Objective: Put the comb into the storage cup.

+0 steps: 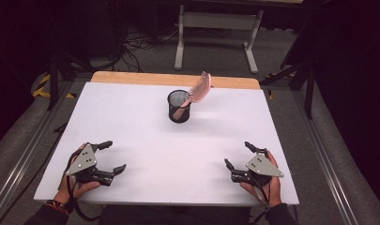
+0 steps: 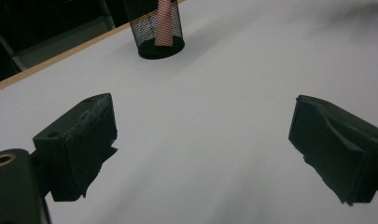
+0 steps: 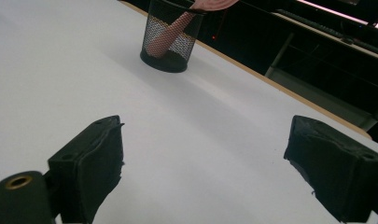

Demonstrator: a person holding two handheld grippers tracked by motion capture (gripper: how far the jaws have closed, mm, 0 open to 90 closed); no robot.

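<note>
Left gripper (image 1: 110,156) and right gripper (image 1: 238,156) are held spread, empty, low over the white tabletop (image 1: 131,117). The pink plastic comb (image 1: 197,91) is seen handle-down in the black mesh cup (image 1: 178,107), well apart; placement is judged done.

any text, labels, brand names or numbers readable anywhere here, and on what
No readable text anywhere.
Black wire-mesh cup: no label or brand shows.
Pink plastic comb standing in the cup: no print to make out.
White rectangular table top: blank.
Grey three-cornered plates on the left hand-held gripper and the right hand-held gripper: only screw holes, no markings.
Yellow-and-black striped tape on the floor: a hazard pattern, no words.
</note>
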